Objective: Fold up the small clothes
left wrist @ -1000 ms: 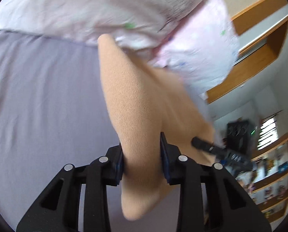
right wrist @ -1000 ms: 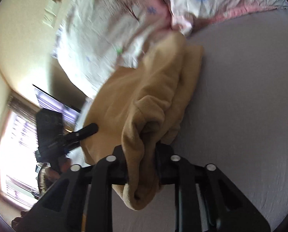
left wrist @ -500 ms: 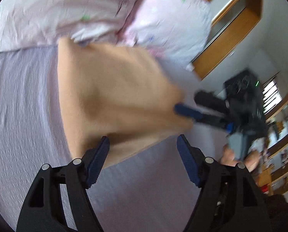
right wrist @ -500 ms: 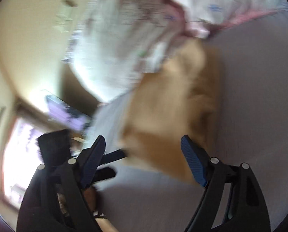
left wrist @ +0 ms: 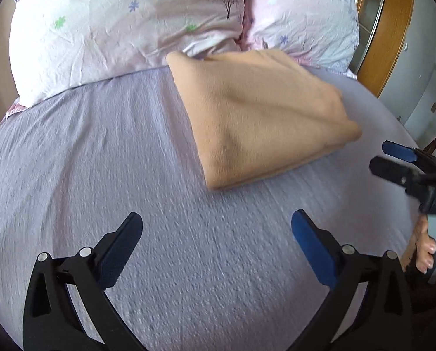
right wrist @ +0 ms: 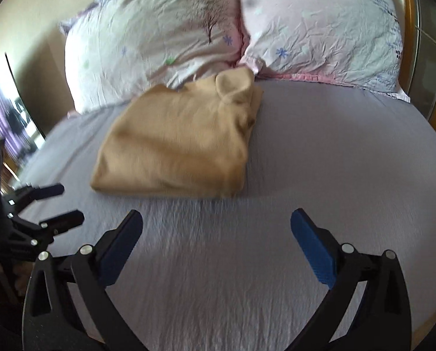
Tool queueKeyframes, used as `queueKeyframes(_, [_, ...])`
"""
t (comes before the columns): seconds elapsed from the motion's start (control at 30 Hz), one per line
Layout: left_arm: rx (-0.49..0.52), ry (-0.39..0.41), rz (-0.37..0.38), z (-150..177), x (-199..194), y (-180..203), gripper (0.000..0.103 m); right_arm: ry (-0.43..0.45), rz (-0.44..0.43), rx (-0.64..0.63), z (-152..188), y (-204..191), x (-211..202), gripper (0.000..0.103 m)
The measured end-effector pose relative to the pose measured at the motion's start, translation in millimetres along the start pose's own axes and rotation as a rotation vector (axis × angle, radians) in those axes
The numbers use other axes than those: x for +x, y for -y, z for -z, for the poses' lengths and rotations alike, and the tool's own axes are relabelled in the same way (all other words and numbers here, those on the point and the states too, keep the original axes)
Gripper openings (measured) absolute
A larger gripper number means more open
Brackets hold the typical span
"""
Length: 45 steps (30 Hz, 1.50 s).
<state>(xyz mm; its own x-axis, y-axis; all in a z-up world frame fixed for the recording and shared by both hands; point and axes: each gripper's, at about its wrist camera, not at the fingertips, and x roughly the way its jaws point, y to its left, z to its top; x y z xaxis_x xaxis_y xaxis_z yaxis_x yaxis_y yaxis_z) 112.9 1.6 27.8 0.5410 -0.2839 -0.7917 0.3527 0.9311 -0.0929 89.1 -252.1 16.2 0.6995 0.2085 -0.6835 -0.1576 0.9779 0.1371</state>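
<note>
On the lavender bedsheet (left wrist: 130, 175), up near the two floral pillows (left wrist: 124, 23), the tan fleece garment (left wrist: 261, 117) lies folded into a rough rectangle. Its far edge touches the pillows where they meet. From the right wrist view a rounded lump, maybe a hood or collar, bunches at the far corner (right wrist: 232, 87); I cannot tell which.

Left gripper (left wrist: 216, 239): fingers spread wide, nothing between them, hanging over bare sheet short of the garment. Right gripper (right wrist: 216, 239): same, wide apart and empty, near the garment's closest edge but not touching it. Each gripper shows at the edge of the other's view, on either side of the fold.

Judgement: the fold looks about done; what remains is tidying or moving on to another piece.

Risks from here:
- The top layer shows a diagonal ridge in the left view. Fleece is springy, so the fold could relax open if left unpressed.
- The bunched far corner makes the stack uneven; a push from one side might slide the upper layer off the lower.
- Pinching only the top layer to shift the garment would likely peel the fold apart.
- The sheet is loose and textured. A fingertip dragged low could snag it and pull the garment along.
- Both views are motion-blurred, so edge positions are uncertain.
</note>
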Motion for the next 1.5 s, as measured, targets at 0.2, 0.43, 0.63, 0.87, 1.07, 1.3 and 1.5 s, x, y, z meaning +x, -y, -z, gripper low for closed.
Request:
queueKeyframes(0.2, [0.0, -0.024, -0.047, 6, 13, 0, 0.102, -0.061, 0.048, -0.045, 18, -22, 26, 0.101])
queueKeyframes(0.43, [0.037, -0.039, -0.092, 6, 18, 8, 0.102, -0.097, 0.115, -0.079, 26, -32, 35, 0.101])
queueKeyframes(0.63, [0.047, -0.043, -0.102, 3, 22, 9, 0.102, -0.091, 0.118, -0.076, 28, -32, 34, 0.101])
queueKeyframes(0.87, [0.046, -0.044, -0.103, 3, 21, 10, 0.102, -0.085, 0.118, -0.075, 28, -32, 34, 0.101])
queueKeyframes(1.07, [0.046, -0.044, -0.103, 3, 21, 10, 0.102, -0.084, 0.119, -0.075, 28, -33, 33, 0.101])
queueKeyframes(1.3, [0.046, -0.044, -0.103, 3, 21, 10, 0.102, -0.083, 0.12, -0.073, 28, -33, 33, 0.101])
queueKeyframes(1.5, [0.046, -0.044, -0.103, 3, 21, 10, 0.102, -0.083, 0.121, -0.072, 28, -33, 33, 0.101])
